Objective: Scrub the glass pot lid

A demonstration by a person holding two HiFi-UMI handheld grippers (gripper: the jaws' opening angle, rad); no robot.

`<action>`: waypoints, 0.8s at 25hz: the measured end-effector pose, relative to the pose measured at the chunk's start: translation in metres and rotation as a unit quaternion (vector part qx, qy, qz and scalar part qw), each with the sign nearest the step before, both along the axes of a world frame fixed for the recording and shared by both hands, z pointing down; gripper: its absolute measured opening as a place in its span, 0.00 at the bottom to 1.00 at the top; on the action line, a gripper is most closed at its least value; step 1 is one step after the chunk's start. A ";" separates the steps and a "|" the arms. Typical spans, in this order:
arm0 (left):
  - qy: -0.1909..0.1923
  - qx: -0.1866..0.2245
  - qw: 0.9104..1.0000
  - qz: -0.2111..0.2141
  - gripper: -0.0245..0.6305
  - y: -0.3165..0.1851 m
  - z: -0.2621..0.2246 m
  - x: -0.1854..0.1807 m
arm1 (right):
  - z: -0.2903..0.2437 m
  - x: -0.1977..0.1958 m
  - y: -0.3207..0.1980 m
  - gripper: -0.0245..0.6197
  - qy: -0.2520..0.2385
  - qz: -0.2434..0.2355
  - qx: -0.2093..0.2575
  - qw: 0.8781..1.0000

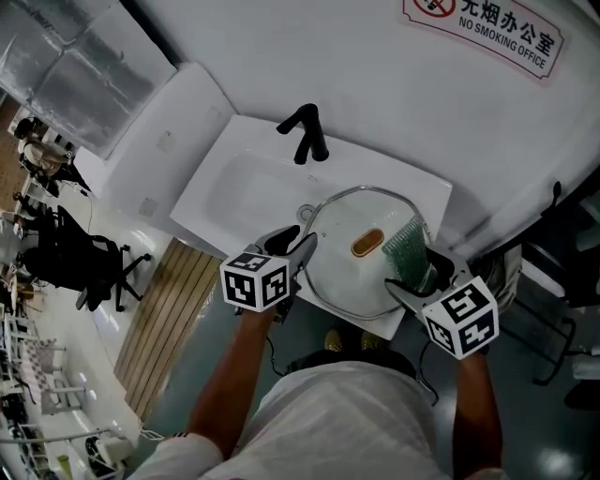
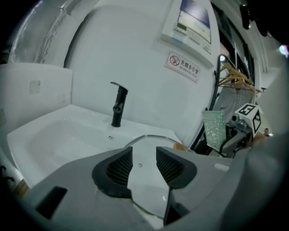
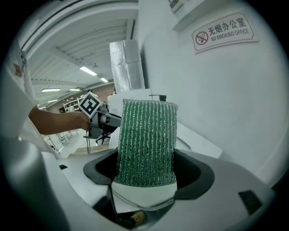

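Observation:
The glass pot lid [image 1: 342,277], metal-rimmed with a brown knob [image 1: 367,242], lies over the right part of the white sink [image 1: 230,192]. My left gripper [image 1: 298,242] is at the lid's left edge. In the left gripper view its jaws [image 2: 144,164] stand apart, with the lid's rim [image 2: 146,191] showing between them and the pads not pressing on it. My right gripper [image 1: 422,272] is shut on a green scrub sponge [image 1: 405,251], held upright over the lid's right edge. The sponge [image 3: 146,140] fills the right gripper view, the lid [image 3: 144,197] just below it.
A black faucet [image 1: 307,131] stands at the back of the sink. A white wall with a no-smoking sign [image 1: 487,28] rises behind. Wooden floor and office chairs [image 1: 89,267] are at the left. Hangers [image 2: 235,74] hang to the right of the sink.

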State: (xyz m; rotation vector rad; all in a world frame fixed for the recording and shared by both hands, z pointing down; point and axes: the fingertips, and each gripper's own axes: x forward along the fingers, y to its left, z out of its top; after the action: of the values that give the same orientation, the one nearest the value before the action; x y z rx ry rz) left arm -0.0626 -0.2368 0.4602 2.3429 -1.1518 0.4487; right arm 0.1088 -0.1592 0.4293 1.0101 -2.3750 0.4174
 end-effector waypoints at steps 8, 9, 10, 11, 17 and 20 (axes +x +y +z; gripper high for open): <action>0.064 0.112 0.991 0.034 0.28 0.017 -0.083 0.029 | -0.060 -0.026 -0.013 0.58 -0.086 -0.014 0.077 0.993; 0.070 0.125 0.989 0.035 0.27 0.019 -0.092 0.030 | -0.066 -0.029 -0.014 0.58 -0.091 -0.017 0.085 0.992; 0.076 0.138 0.987 0.036 0.25 0.021 -0.101 0.031 | -0.071 -0.031 -0.015 0.58 -0.096 -0.019 0.093 0.991; 0.080 0.151 0.985 0.037 0.23 0.023 -0.110 0.032 | -0.077 -0.033 -0.016 0.58 -0.103 -0.019 0.101 0.989; 0.099 0.222 0.969 0.048 0.14 0.037 -0.152 0.041 | -0.110 -0.040 -0.022 0.58 -0.157 -0.017 0.147 0.977; 0.106 0.252 0.961 0.053 0.10 0.045 -0.168 0.046 | -0.128 -0.044 -0.021 0.58 -0.184 -0.020 0.172 0.967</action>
State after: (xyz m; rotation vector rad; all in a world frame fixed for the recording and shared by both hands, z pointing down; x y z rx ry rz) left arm -0.0161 -0.1913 0.2917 2.8098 -1.1410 -0.0797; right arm 0.0651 -0.1802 0.3015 1.1085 -2.8705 0.1905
